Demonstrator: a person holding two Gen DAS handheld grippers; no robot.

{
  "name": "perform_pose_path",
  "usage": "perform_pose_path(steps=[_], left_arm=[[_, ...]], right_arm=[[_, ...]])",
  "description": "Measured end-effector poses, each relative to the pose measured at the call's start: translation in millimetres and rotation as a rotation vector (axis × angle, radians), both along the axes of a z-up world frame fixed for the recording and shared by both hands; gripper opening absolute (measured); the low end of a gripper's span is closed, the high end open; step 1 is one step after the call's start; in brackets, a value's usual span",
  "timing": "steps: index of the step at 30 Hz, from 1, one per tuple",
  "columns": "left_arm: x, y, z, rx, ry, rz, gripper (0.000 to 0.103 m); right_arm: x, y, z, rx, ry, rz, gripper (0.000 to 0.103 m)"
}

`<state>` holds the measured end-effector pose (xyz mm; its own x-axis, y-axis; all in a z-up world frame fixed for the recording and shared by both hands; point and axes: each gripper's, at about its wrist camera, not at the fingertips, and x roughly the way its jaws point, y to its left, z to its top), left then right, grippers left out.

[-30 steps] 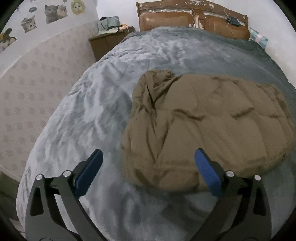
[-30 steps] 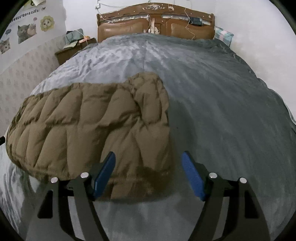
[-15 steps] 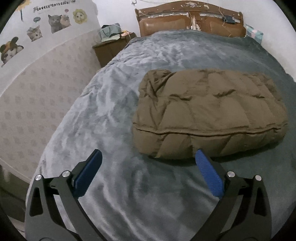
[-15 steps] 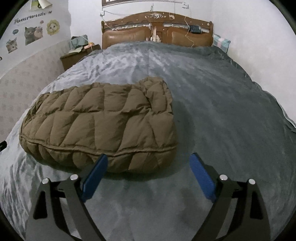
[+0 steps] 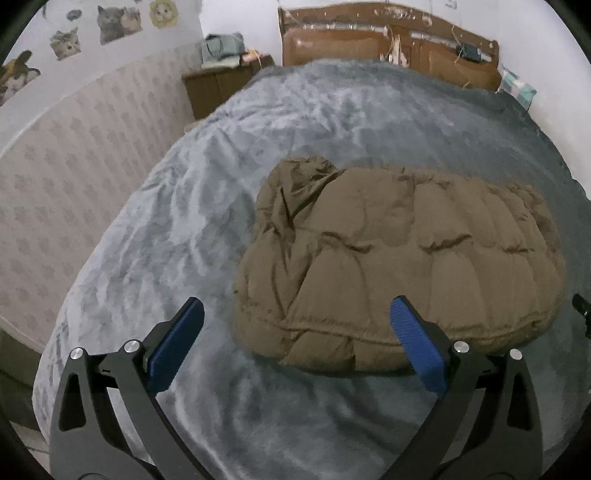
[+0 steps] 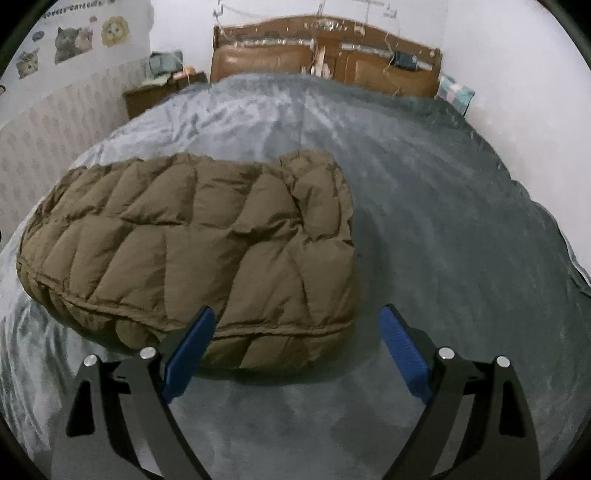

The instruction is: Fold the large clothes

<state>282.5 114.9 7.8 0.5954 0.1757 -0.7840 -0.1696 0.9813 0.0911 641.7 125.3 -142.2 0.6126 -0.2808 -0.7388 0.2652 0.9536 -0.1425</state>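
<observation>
Grey plush bedspread (image 5: 192,236) is filling most of my view. Wooden headboard (image 6: 325,55) is standing along the top of the frame. A brown nightstand (image 5: 218,88) is sitting upper left, carrying green clutter (image 5: 219,50). Cat stickers (image 5: 114,18) are lining the upper-left wall.

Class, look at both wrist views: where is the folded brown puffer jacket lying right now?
The brown puffer jacket lies on the grey bedspread, right of centre in the left wrist view and left of centre in the right, just beyond both open tongs.
</observation>
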Motion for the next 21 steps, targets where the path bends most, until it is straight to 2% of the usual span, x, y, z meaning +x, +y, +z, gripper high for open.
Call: perform_pose_path(steps=[5, 8, 11, 17, 21], left_arm=[[20, -1, 13, 0.005, 0.055, 0.0, 0.1], [30, -1, 17, -0.016, 0.086, -0.007, 0.1], [41, -5, 18, 0.0, 0.109, -0.018, 0.1], [64, -8, 11, 0.012, 0.09, -0.036, 0.1], [80, -8, 0, -0.013, 0.097, -0.038, 0.1]], right_arm=[[12, -6, 12, 0.029, 0.053, -0.011, 0.09], [17, -5, 18, 0.022, 0.065, -0.01, 0.09], [26, -7, 25, 0.035, 0.071, -0.009, 0.09], [51, -11, 19, 0.019, 0.046, -0.002, 0.09], [68, -17, 11, 0.062, 0.026, -0.016, 0.09]])
